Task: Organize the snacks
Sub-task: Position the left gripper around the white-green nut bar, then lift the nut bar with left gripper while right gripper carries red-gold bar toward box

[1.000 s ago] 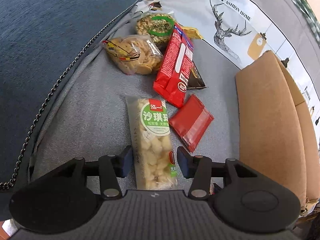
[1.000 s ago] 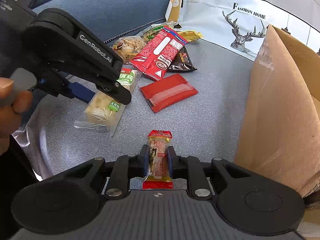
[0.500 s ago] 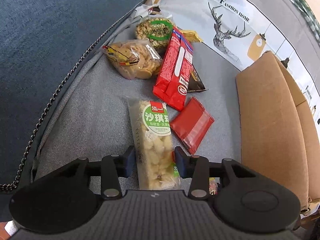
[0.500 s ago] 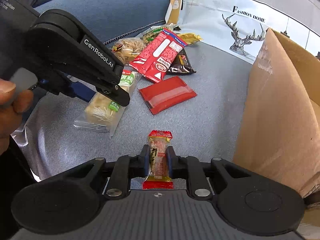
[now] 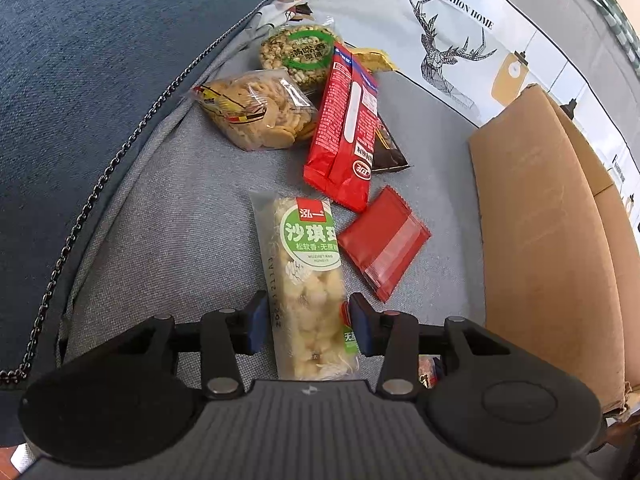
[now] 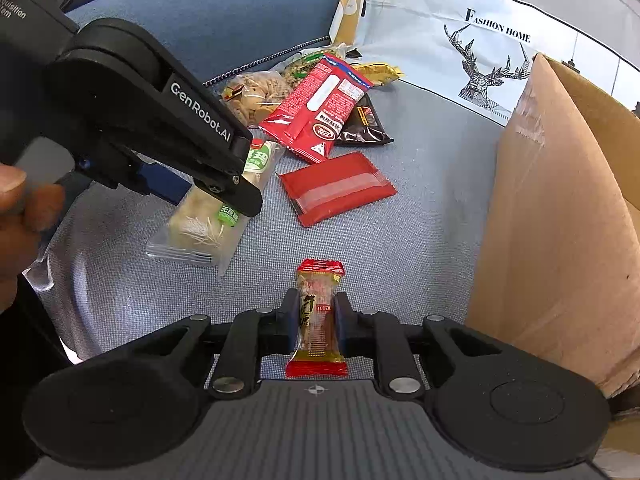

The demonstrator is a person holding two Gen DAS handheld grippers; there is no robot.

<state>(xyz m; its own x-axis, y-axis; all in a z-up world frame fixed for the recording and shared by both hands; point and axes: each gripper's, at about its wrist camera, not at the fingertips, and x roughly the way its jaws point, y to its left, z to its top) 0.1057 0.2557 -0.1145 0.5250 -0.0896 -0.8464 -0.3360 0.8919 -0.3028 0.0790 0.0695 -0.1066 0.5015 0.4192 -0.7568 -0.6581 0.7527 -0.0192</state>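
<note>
Two snacks are gripped at this moment, one in each pair of tongs. In the right wrist view, bottom centre, the right tongs (image 6: 318, 316) are nearly together and clamped on a small candy bar (image 6: 319, 312) with red ends, which stands upright between the pads. At the left edge of that view a hand (image 6: 20, 208) holds the other tool.

In the left wrist view, bottom centre, the left tongs (image 5: 307, 320) have just been closing. The rice bar (image 5: 308, 264), a long clear pack with a green round label, lies between them, and both pads press on the sides of its near end. Its far end points to the upper part of the frame, over the grey sofa seat (image 5: 160, 220).

Just right of the rice bar lies a flat red packet (image 5: 382, 242). Above it, in the middle of the frame, a long red biscuit pack (image 5: 346, 132) lies partly over a dark packet (image 5: 386, 152). To the left of these is a clear bag of crackers (image 5: 260, 114), and above that a round rice cake (image 5: 298, 56) with a green ring on its label. A yellow packet (image 5: 374, 60) shows behind the top of the biscuit pack.

At the right side stands an open cardboard box (image 5: 540, 220). A metal chain (image 5: 80, 216) runs along the left seam, and a white cushion (image 5: 440, 52) with a printed deer fills the upper right.
</note>
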